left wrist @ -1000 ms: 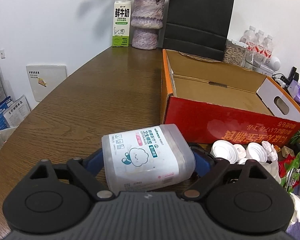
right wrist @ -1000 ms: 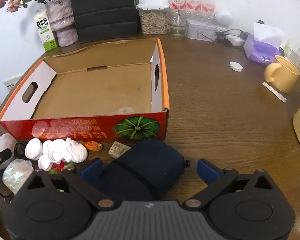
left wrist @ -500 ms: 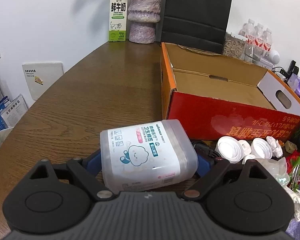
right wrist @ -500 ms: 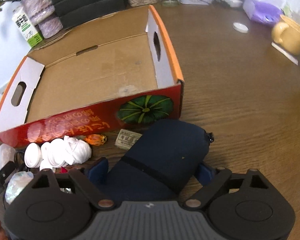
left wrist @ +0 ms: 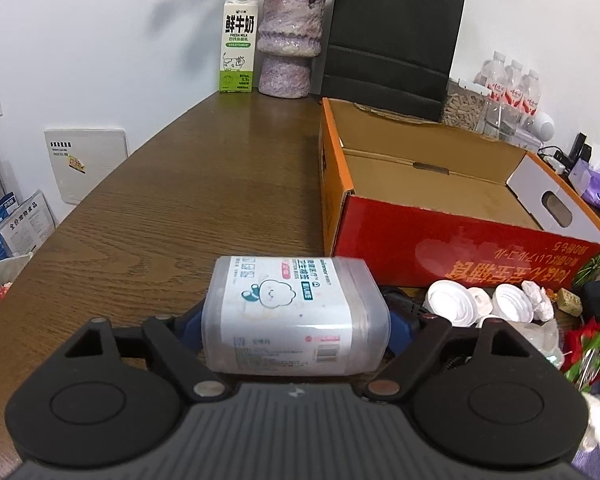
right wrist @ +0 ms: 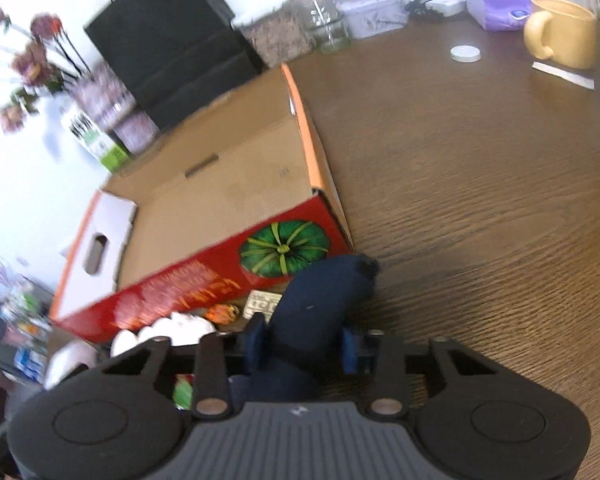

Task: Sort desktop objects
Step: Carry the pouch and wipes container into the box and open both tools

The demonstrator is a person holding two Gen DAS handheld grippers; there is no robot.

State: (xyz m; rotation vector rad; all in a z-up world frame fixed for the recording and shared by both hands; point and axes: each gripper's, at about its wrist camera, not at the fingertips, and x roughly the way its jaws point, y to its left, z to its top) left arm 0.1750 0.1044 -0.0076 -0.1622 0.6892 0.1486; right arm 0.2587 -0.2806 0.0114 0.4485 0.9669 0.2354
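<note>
My left gripper (left wrist: pixel 296 326) is shut on a clear cotton swab box (left wrist: pixel 296 314) with a white label, held sideways just above the table in front of the red cardboard box (left wrist: pixel 452 240). My right gripper (right wrist: pixel 304 344) is shut on a dark navy pouch (right wrist: pixel 324 300), lifted and tilted by the near right corner of the same open, empty cardboard box (right wrist: pixel 220 208). White lids (left wrist: pixel 448 308) and small clutter lie in front of the box.
A milk carton (left wrist: pixel 239 52), a purple vase (left wrist: pixel 290 44) and a black paper bag (left wrist: pixel 392 36) stand at the back. Water bottles (left wrist: pixel 512 88) stand behind the box. A yellow mug (right wrist: pixel 564 32), a white cap (right wrist: pixel 465 53) and purple tissues (right wrist: pixel 500 4) are at the right.
My right gripper closed on the navy pouch, lifted it and tilted the view. My left gripper kept its hold on the swab box and levelled it while rising a little.
</note>
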